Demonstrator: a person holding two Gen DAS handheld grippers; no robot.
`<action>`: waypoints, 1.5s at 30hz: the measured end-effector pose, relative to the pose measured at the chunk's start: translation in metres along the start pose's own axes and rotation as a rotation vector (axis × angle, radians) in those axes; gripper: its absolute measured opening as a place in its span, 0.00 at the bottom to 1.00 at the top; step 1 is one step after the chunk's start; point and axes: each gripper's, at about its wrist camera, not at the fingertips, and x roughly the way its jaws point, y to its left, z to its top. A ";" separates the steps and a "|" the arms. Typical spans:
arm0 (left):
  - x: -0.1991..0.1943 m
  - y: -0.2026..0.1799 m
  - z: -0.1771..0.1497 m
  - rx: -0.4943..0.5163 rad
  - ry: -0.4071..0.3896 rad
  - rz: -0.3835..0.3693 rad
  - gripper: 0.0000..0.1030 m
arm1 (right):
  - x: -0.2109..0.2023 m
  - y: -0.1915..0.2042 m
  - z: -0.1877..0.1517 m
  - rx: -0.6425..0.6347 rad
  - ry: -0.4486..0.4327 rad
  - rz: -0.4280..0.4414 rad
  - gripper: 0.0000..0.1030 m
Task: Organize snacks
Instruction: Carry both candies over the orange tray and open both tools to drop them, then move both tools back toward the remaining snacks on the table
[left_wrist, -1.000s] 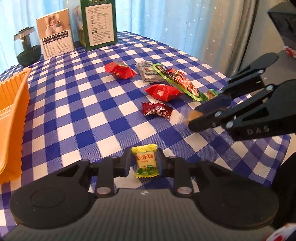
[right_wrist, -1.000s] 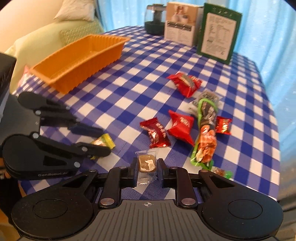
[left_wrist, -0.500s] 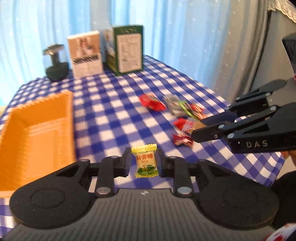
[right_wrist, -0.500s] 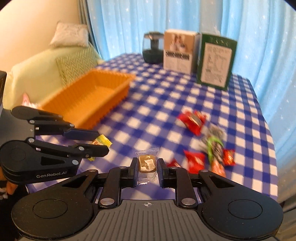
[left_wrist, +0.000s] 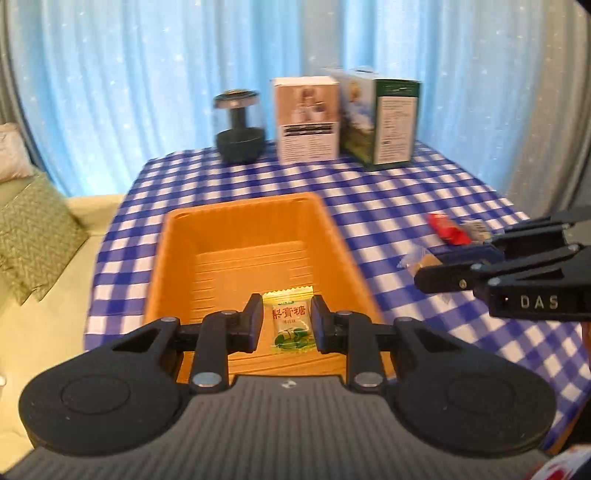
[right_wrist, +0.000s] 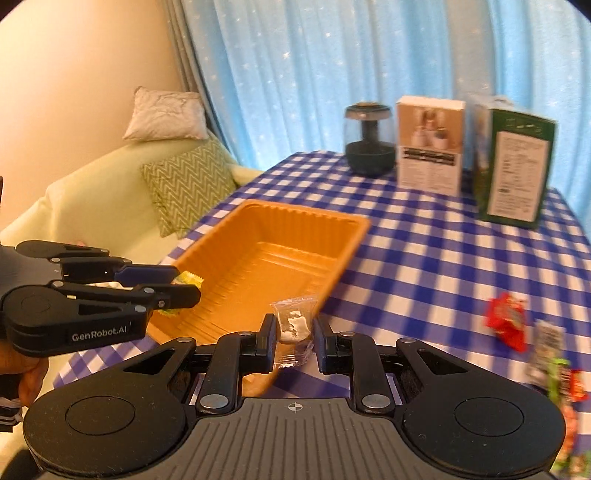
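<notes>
My left gripper (left_wrist: 287, 322) is shut on a yellow-green candy packet (left_wrist: 290, 320) and holds it above the near end of the orange tray (left_wrist: 255, 221). My right gripper (right_wrist: 294, 341) is shut on a clear-wrapped brown snack (right_wrist: 294, 325) above the tray's (right_wrist: 343, 254) near right rim. The left gripper also shows in the right wrist view (right_wrist: 184, 288), over the tray's left side. The right gripper shows in the left wrist view (left_wrist: 424, 271), right of the tray. Red snacks (right_wrist: 506, 321) lie on the checked cloth at right.
A dark jar (left_wrist: 240, 127), a white box (left_wrist: 308, 120) and a green box (left_wrist: 384, 118) stand at the table's far edge. A sofa with a zigzag cushion (right_wrist: 186, 184) lies left of the table. More wrapped snacks (right_wrist: 557, 373) lie at the right edge.
Both grippers have swung left from the snack pile to the orange tray, carrying their snacks. The tray now lies directly ahead under the left gripper.
</notes>
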 end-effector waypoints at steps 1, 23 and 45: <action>0.003 0.007 -0.001 -0.004 0.003 0.006 0.24 | 0.009 0.004 0.000 0.002 0.005 0.010 0.21; 0.023 0.063 -0.023 -0.081 0.004 0.038 0.30 | 0.082 0.021 0.006 0.006 0.069 0.047 0.21; -0.022 0.029 -0.009 -0.082 -0.036 -0.002 0.34 | 0.005 0.005 0.010 0.094 -0.065 0.000 0.56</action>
